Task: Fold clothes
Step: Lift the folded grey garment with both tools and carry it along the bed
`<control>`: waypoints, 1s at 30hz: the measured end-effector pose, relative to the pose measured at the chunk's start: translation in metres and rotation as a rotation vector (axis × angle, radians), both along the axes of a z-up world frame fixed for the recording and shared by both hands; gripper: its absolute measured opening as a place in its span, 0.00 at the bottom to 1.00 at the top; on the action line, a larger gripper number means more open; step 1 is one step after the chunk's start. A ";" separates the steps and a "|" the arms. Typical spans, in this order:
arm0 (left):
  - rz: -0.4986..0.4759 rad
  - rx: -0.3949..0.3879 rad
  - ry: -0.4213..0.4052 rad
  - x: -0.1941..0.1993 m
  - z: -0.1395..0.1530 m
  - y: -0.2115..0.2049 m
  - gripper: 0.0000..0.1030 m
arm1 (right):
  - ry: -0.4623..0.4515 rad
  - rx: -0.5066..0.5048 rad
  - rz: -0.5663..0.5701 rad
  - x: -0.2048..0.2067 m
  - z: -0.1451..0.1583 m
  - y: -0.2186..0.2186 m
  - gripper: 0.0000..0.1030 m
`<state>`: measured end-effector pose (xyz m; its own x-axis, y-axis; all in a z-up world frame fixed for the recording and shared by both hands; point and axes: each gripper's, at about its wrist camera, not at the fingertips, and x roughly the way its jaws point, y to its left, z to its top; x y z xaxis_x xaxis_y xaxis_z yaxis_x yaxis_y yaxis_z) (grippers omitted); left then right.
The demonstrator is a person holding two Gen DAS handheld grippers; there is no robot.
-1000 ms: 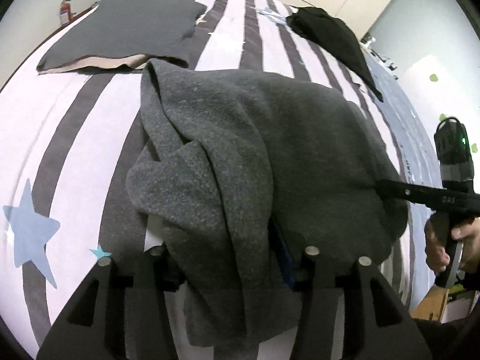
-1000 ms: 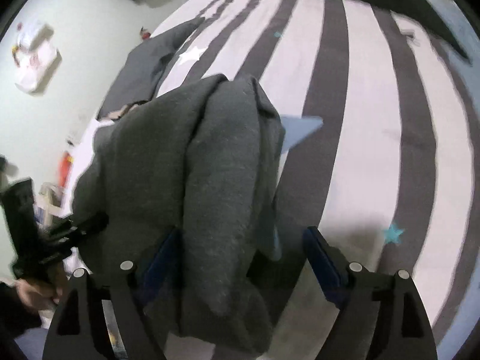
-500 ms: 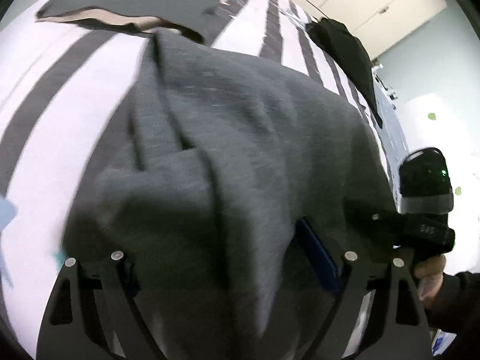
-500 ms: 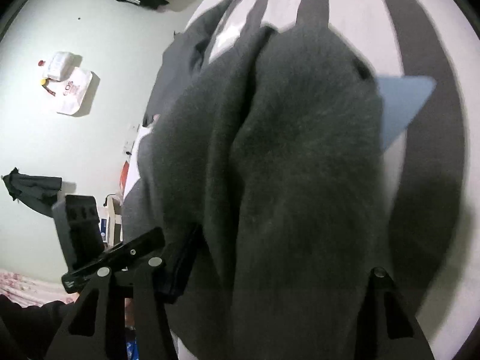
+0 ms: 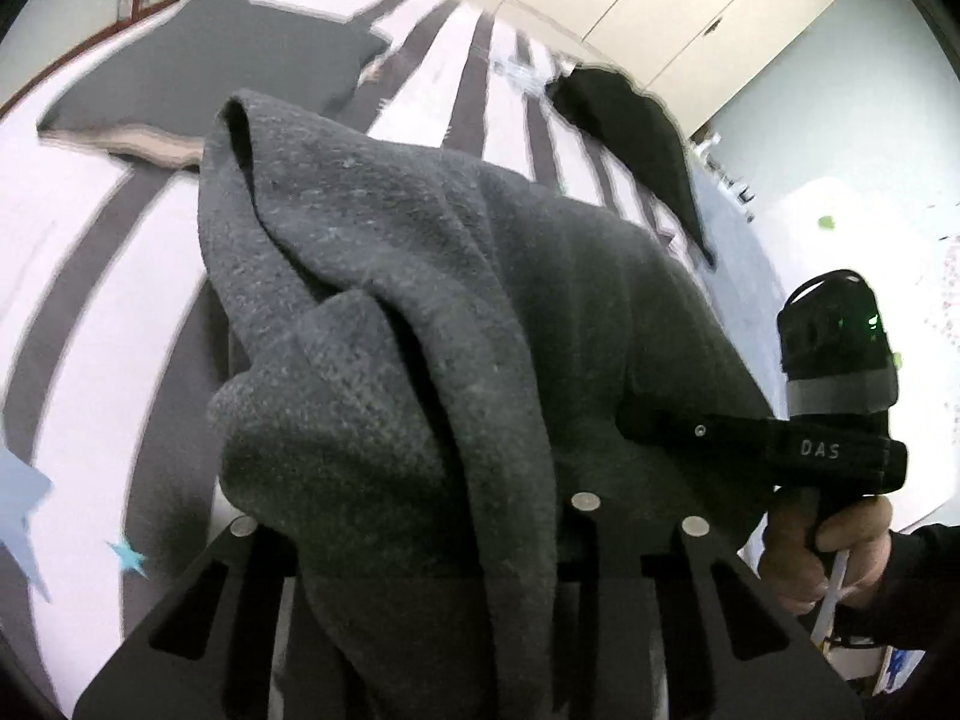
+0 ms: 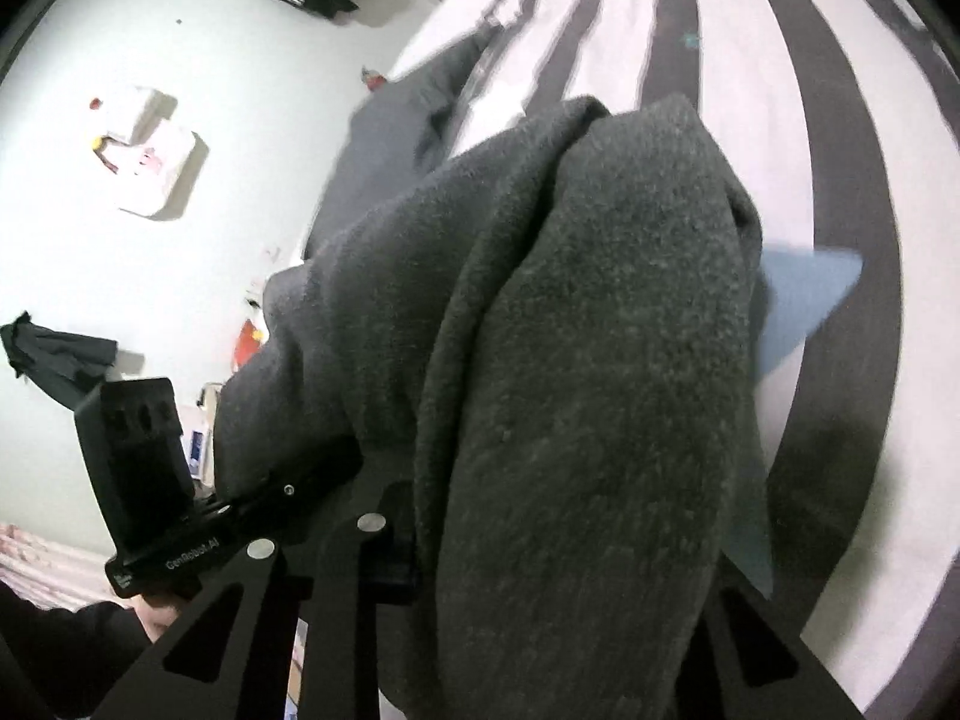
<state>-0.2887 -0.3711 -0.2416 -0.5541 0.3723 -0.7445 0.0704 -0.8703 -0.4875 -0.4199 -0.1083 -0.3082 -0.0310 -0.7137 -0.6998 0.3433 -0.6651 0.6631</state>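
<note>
A striped bed cover in white and dark grey, marked with pale blue stars, is seen spread beneath everything. A dark grey fleece garment is held raised above it, bunched in folds and draped over both grippers. A folded grey garment and a black garment are noted lying farther back. The left gripper and the right gripper are each clamped on the fleece.
</note>
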 end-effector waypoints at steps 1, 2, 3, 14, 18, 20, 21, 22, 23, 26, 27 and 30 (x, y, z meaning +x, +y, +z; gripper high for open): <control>0.005 0.000 0.018 -0.002 0.009 -0.003 0.25 | 0.012 -0.006 0.002 -0.003 0.012 -0.001 0.22; 0.013 0.002 0.034 -0.007 0.018 -0.005 0.25 | 0.025 -0.014 0.009 -0.009 0.025 -0.003 0.22; 0.025 0.004 0.049 -0.013 0.026 -0.010 0.25 | 0.034 -0.021 0.016 -0.015 0.036 -0.006 0.22; 0.378 -0.046 0.233 -0.107 0.082 -0.114 0.25 | 0.258 -0.009 0.360 -0.170 0.130 -0.150 0.22; 0.587 -0.061 0.288 -0.148 0.079 -0.163 0.25 | 0.330 -0.004 0.534 -0.239 0.143 -0.244 0.22; 0.692 -0.046 0.296 -0.165 0.071 -0.183 0.25 | 0.336 -0.004 0.612 -0.267 0.141 -0.285 0.22; 0.733 -0.032 0.294 -0.170 0.064 -0.189 0.25 | 0.342 0.004 0.653 -0.278 0.138 -0.303 0.22; 0.771 -0.017 0.290 -0.175 0.057 -0.195 0.25 | 0.348 0.011 0.694 -0.288 0.135 -0.321 0.22; 0.809 -0.002 0.286 -0.179 0.049 -0.201 0.25 | 0.354 0.019 0.735 -0.298 0.131 -0.339 0.22; 0.885 0.047 0.241 -0.189 0.016 -0.207 0.25 | 0.370 0.048 0.821 -0.321 0.118 -0.375 0.23; 0.903 0.070 0.213 -0.192 0.001 -0.207 0.25 | 0.351 0.075 0.843 -0.324 0.105 -0.382 0.23; 0.929 0.129 0.109 -0.180 -0.042 -0.207 0.25 | 0.296 0.180 0.914 -0.328 0.054 -0.394 0.23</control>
<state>-0.4688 -0.5785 -0.2838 -0.7345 -0.1772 -0.6550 0.6569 -0.4275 -0.6210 -0.7480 -0.5022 -0.2544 0.2891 -0.4330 -0.8538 0.9134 -0.1423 0.3814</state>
